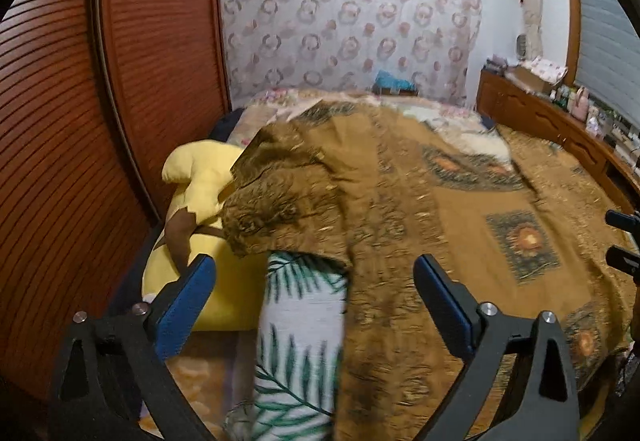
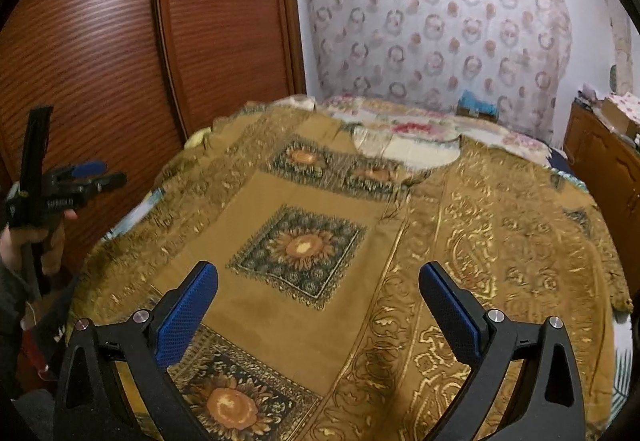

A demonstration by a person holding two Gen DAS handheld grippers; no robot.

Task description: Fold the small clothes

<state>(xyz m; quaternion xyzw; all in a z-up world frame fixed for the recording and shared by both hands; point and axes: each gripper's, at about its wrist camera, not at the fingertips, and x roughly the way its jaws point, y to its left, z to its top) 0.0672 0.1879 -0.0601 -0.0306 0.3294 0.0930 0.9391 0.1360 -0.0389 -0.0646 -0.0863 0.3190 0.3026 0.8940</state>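
Shirt (image 2: 320, 241) lies spread flat on the bed, sunflower print up. From my left wrist view only, I see its sleeve folded over beside a yellow plush (image 1: 200, 201) and a leaf-print pillow (image 1: 300, 341). Left gripper (image 1: 314, 281) and right gripper (image 2: 318, 289) both stand spread wide, empty, above the cloth.

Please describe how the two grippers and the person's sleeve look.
Each gripper, left and right, has black angular arms, silver round screws and two fingers faced with textured blue pads. The handle of the left gripper carries small white lettering, too blurred to read. The sleeve is dark.
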